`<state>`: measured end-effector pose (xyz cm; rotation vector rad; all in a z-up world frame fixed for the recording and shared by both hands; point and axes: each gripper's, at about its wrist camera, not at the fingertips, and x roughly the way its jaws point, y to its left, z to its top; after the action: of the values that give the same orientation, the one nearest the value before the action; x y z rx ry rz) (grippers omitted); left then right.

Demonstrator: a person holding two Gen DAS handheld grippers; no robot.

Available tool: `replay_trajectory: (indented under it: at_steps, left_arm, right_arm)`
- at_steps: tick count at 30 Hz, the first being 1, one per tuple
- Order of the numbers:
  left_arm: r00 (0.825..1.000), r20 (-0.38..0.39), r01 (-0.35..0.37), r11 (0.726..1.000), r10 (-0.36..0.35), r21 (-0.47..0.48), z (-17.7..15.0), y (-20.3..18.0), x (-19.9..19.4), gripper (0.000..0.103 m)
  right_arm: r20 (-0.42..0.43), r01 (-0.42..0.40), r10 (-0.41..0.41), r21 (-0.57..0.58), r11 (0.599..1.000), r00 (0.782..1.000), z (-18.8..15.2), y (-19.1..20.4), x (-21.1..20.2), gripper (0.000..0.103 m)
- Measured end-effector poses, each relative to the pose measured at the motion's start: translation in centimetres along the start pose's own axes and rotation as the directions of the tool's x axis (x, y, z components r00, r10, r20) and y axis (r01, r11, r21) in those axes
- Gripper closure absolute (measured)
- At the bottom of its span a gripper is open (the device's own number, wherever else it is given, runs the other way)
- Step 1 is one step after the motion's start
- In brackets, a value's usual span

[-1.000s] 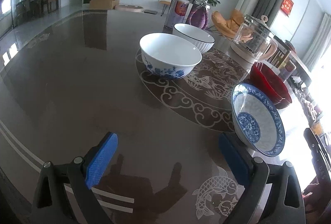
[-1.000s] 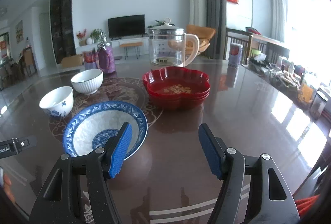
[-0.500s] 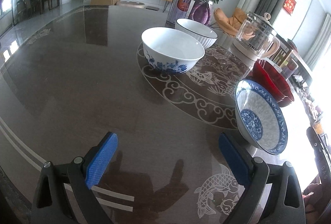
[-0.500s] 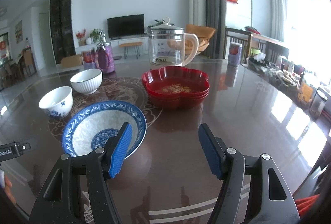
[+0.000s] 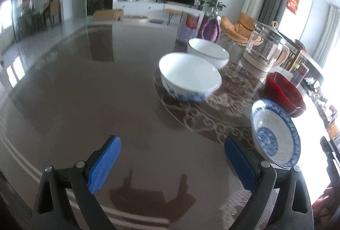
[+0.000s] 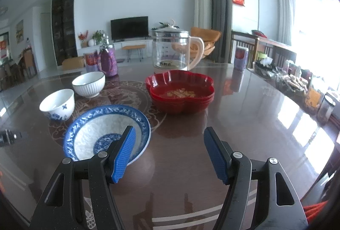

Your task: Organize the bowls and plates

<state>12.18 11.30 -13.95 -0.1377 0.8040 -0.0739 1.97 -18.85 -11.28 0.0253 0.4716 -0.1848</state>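
Right wrist view: the right claw hangs over the dark glossy surface with its blue pads set wide apart and nothing between them. Its left pad overlaps the near rim of the blue-rimmed bowl, but contact cannot be confirmed. Beyond that bowl, to the left, stands a white bowl with blue flowers, and behind it a white ribbed bowl. To the right sits a stack of red lobed dishes holding pale crumbs, with a glass kettle just behind. Left wrist view, blurred: the left claw is likewise open wide and empty above bare surface. The blue-rimmed bowl lies just beyond its right pad, the flowered bowl farther off, then the ribbed bowl and the kettle.
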Motion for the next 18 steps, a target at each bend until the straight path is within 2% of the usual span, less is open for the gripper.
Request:
replay_trajectory:
  at_steps: [4, 10, 12, 14, 15, 16, 18]
  left_arm:
    - [0.996, 0.03, -0.084, 0.995, 0.083, 0.057, 1.6, 1.0, -0.1, 0.006]
    - [0.993, 0.021, -0.12, 0.991, 0.119, 0.066, 2.7, 2.6, 0.7, 0.006]
    - [0.996, 0.004, -0.092, 0.994, 0.092, 0.064, 3.2, 2.9, 1.1, 0.006]
    - [0.999, -0.039, -0.007, 0.999, 0.009, 0.04, 4.9, 3.7, 2.0, 0.006]
    - [0.998, -0.053, 0.022, 0.999, -0.021, 0.022, 5.6, 4.0, 2.2, 0.006]
    - [0.996, -0.068, 0.06, 0.998, -0.06, -0.001, 6.9, 4.5, 2.6, 0.006]
    - [0.993, -0.073, 0.092, 0.995, -0.094, -0.029, 9.0, 4.9, 3.5, 0.006]
  right_arm:
    - [0.018, -0.012, 0.013, -0.081, 0.997, 1.0, 0.0, 1.9, -0.2, 0.033]
    - [0.028, -0.047, 0.05, -0.123, 0.991, 0.998, 0.5, 3.4, -0.3, 0.033]
    - [0.003, -0.09, 0.092, -0.136, 0.987, 0.996, 1.7, 4.3, 0.0, 0.033]
    - [-0.044, -0.168, 0.164, -0.137, 0.976, 0.986, 3.3, 5.3, 0.8, 0.033]
    - [-0.07, -0.216, 0.208, -0.133, 0.967, 0.976, 4.4, 5.9, 1.3, 0.033]
    - [-0.107, -0.278, 0.266, -0.128, 0.952, 0.958, 5.9, 6.9, 2.2, 0.033]
    - [-0.166, -0.372, 0.354, -0.093, 0.923, 0.92, 8.4, 8.6, 4.0, 0.033]
